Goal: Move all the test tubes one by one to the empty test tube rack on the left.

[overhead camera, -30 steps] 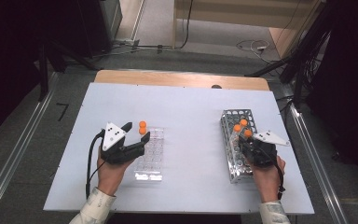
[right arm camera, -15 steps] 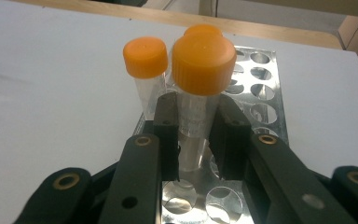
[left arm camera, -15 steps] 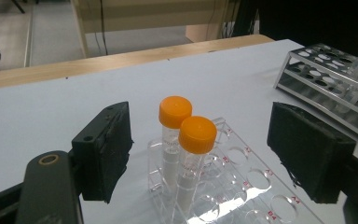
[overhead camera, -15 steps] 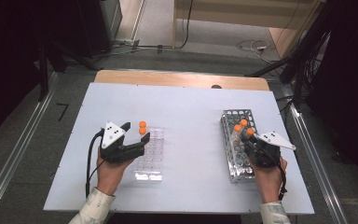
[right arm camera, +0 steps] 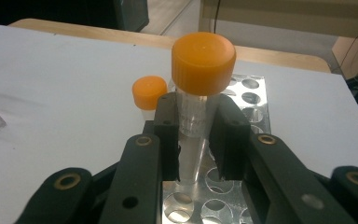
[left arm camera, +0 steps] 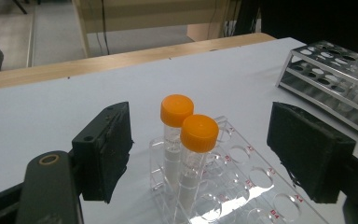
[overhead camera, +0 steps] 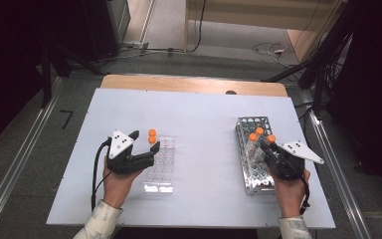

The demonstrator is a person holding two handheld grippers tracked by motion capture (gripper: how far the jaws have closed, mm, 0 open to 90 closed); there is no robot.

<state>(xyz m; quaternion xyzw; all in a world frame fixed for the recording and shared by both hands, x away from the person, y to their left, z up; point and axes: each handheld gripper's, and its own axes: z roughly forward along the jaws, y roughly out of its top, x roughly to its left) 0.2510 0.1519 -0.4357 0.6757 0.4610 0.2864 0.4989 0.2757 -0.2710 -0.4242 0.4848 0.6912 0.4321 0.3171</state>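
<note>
A clear plastic rack (overhead camera: 159,174) holds two orange-capped tubes (overhead camera: 151,135) at its far end. My left gripper (overhead camera: 143,143) rests beside it. Its jaws have just been opening and now stand wide, with both tubes (left arm camera: 186,140) in the gap, untouched by the pads. At the right, my right gripper (overhead camera: 265,145) is shut on an orange-capped tube (overhead camera: 271,138) above the metal rack (overhead camera: 251,123). The pads (right arm camera: 167,126) clamp the tube (right arm camera: 200,60) just under its cap, with its lower end over the rack holes. Two more capped tubes (overhead camera: 256,133) stand in that rack.
The white table top (overhead camera: 204,119) has a wooden strip along its far edge. Open table lies between the two racks. Cables and dark equipment sit on the floor beyond. A small dark spot (overhead camera: 231,92) marks the far edge.
The right gripper and its held tube have shifted slightly to the right over the metal rack. The left hand has stayed put.
</note>
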